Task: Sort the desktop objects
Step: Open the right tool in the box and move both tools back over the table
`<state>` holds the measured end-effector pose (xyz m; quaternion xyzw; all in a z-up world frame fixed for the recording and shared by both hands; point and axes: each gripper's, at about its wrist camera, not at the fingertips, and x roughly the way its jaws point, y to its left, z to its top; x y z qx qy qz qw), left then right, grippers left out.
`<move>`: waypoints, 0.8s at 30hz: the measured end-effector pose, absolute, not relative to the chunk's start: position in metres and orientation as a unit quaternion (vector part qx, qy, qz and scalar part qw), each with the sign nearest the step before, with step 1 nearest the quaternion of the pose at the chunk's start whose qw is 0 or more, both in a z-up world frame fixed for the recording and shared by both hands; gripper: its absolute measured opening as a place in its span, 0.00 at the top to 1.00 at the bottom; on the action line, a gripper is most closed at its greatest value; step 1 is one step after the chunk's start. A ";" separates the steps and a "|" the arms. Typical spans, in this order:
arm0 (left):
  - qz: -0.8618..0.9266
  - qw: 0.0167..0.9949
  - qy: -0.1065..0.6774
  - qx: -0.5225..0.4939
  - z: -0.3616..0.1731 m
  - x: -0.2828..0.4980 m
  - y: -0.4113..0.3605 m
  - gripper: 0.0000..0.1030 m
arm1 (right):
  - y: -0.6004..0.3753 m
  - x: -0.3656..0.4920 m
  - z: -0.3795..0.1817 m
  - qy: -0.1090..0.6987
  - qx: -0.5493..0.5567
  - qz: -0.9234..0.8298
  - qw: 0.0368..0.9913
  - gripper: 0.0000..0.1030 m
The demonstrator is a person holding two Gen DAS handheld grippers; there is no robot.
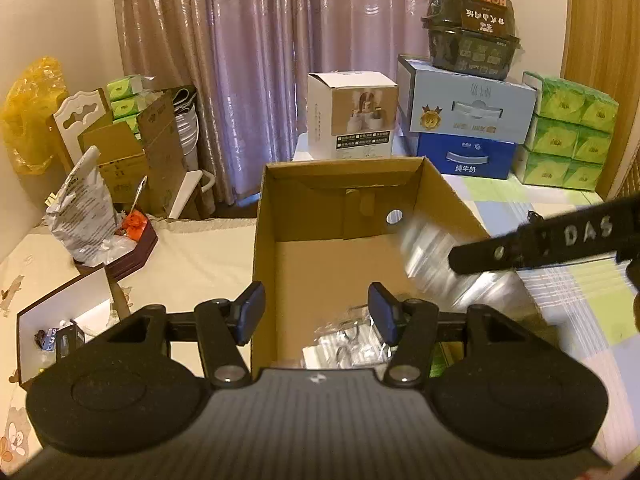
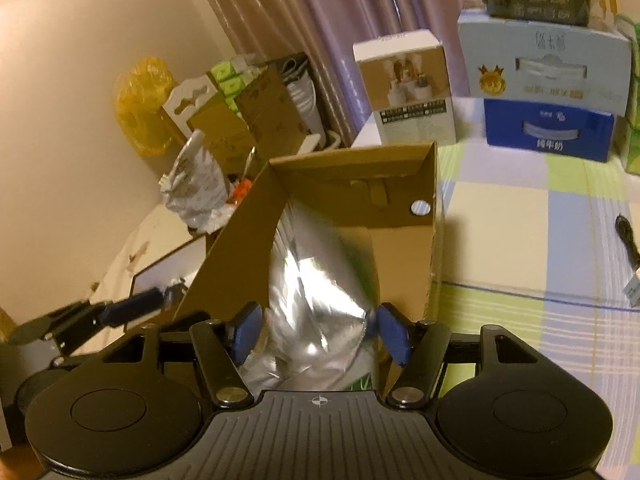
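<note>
An open cardboard box [image 1: 440, 196] stands in the middle, its floor holding clear plastic packets [image 1: 344, 344] at the near end. My left gripper [image 1: 316, 312] is open over the box's near-left corner, with the left wall between its fingers. A crinkled silver foil bag [image 2: 316, 280], blurred with motion, hangs over the box between the wide-apart fingers of my open right gripper [image 2: 320, 334]. It brushes the right pad [image 2: 394, 336]. In the left wrist view that bag [image 1: 432, 256] is a blur at the box's right wall, beside my right gripper [image 1: 460, 258].
Behind the box stand a white product box [image 1: 352, 116], stacked light and dark blue cartons [image 1: 468, 132], green tissue packs [image 1: 568, 132] and a dark container [image 1: 472, 28]. At the left are a dark red box [image 1: 132, 248] with a printed bag and a white-lined box [image 1: 60, 312]. A cable [image 2: 628, 240] lies on the checked cloth.
</note>
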<state>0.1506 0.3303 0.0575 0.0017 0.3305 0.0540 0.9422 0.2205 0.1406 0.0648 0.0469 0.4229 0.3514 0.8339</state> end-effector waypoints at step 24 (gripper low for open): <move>0.052 0.943 0.327 -0.010 0.072 0.090 0.275 0.14 | 0.039 0.164 0.078 0.410 0.088 0.288 0.861 0.04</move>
